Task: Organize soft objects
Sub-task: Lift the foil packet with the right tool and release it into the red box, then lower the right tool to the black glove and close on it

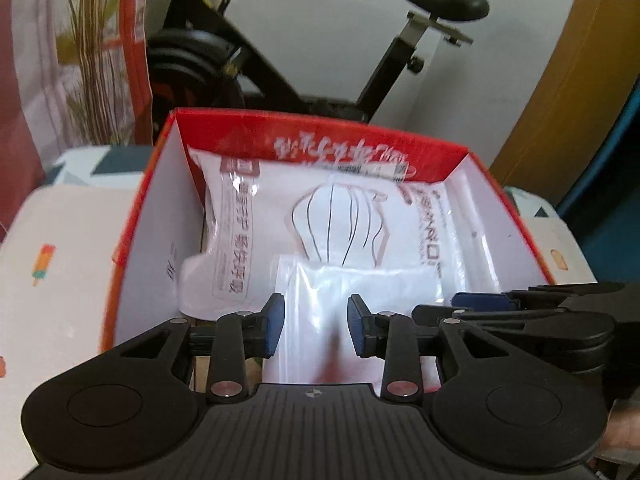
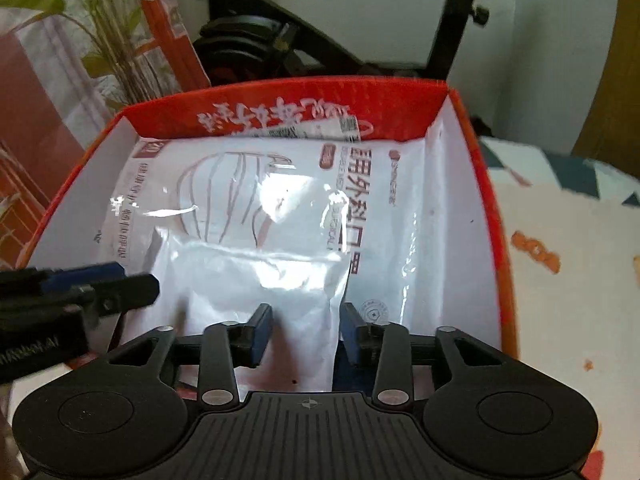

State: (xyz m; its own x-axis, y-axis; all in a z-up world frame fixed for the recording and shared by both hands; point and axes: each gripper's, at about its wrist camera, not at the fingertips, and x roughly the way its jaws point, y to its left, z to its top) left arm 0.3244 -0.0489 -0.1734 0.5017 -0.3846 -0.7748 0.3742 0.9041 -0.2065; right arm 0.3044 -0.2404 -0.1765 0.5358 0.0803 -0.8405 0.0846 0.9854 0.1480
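Red box (image 1: 320,136): near wall hidden behind both gripper bodies. Clear bag (image 1: 316,320): lower end lost under the left gripper (image 1: 316,326) mount, contents unreadable. Mask packet (image 2: 248,200): print smeared by blur and glare. Exercise bike (image 1: 240,60): handlebars cut off at top edge.

Clear plastic bag (image 1: 320,320) atop mask packet (image 2: 248,200), inside red box (image 2: 472,168).

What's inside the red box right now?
The red box holds a printed face-mask pack and, overlapping its near end, a clear plastic bag. Whatever lies beneath them is covered.
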